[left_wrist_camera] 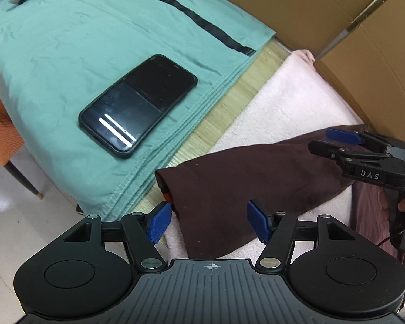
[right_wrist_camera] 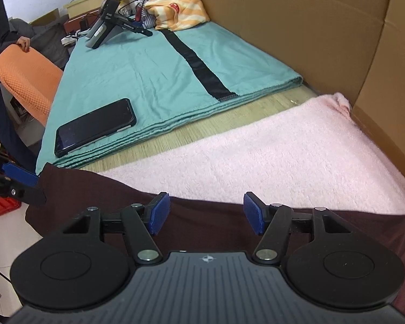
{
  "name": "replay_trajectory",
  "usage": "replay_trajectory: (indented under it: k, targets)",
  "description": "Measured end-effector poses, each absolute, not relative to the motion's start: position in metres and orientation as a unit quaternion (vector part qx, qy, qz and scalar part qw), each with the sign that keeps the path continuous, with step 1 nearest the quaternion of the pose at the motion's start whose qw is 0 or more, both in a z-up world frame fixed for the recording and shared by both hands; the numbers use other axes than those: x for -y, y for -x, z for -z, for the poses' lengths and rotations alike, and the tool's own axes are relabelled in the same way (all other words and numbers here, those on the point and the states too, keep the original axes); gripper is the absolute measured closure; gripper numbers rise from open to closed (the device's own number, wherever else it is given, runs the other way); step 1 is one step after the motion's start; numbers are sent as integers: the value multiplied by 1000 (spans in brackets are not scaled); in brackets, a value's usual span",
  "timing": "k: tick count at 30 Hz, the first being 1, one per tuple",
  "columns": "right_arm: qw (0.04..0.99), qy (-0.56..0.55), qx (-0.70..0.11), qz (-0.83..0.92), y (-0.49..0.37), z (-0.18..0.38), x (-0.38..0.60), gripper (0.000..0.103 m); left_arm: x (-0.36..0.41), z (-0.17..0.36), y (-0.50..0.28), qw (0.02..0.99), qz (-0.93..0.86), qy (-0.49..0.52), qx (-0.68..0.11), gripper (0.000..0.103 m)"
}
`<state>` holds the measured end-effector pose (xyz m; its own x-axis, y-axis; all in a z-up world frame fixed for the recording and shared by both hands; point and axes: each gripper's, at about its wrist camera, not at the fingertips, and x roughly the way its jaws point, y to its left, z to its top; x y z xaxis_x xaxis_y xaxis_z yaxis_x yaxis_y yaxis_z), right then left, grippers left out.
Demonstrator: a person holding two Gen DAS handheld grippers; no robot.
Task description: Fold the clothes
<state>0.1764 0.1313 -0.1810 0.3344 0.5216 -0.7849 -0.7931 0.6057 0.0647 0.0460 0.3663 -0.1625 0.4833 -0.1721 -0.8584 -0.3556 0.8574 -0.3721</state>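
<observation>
A phone (left_wrist_camera: 137, 105) lies on teal cloth (left_wrist_camera: 67, 40) beside the maroon garment (left_wrist_camera: 243, 189).

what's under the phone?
The black phone lies screen-up on a folded teal cloth, whose stacked layers show at the near edge. Beside the cloth a strip of wooden tabletop shows; whatever lies directly beneath the phone is covered.
</observation>
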Motion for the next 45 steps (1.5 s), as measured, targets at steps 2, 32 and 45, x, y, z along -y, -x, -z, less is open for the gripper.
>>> replay_trajectory:
  k: [2,32,45]
  targets:
    - [801,163,-413,-401,-178,184,-127,37,-367,161,-46,821,-62,264,-503,30]
    - [794,169,-435,-389,-170,198,-114,31,-378,181,-16,779,-77,321,-533,103]
    - [792,159,-411,-422,-150,185,-117,30,-381,176,-18,790,-93,312,-520,79]
